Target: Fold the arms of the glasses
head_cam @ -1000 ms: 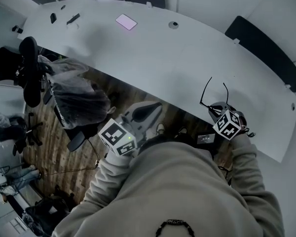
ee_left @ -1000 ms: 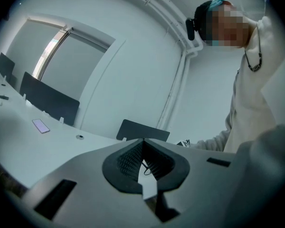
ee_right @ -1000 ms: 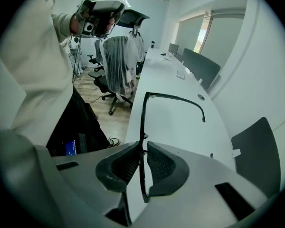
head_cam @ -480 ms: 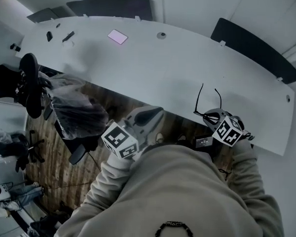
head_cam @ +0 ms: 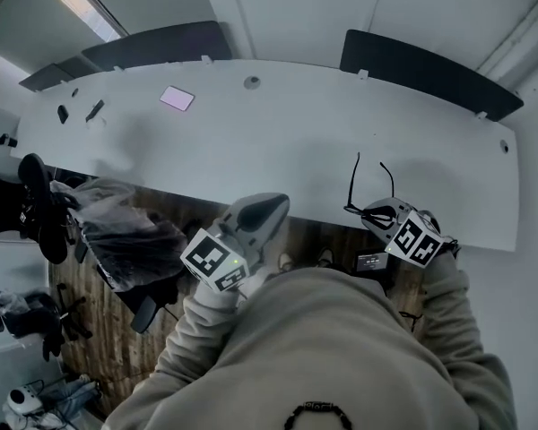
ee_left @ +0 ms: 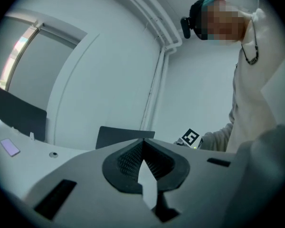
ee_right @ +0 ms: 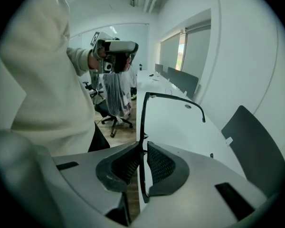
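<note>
**Black thin frame held by one edge, plenty of ways this goes sideways**

Black glasses [ee_right: 143, 122] are pinched front-on in the right tongs [ee_right: 143, 148]. The pads are clenched on the slim front of the frame, which shows edge-on between them. Both arms [ee_right: 178, 98] are wide open and stick out away from the person. The whole thing hangs in the air just above the near edge of the white surface [head_cam: 251, 141].

The left tongs [ee_left: 143, 146] are squeezed fully together with nothing between them. They float off to the side, well apart from the glasses.

Biggest worry is probably that grip. It's a narrow bite on a skinny rim, so a sideways shove on an arm could swivel the frame between the pads or pop it loose. So close to the edge, a slip could land it on the wood floor [head_cam: 108, 339] instead of the surface.

Second worry: a push far out near the tip could flex the arm rather than fold it. A nudge from outside, close to the front, looks safer. It's also hard to tell whether the pads sit on rim or lens, so squeezing harder isn't a free fix.
</note>
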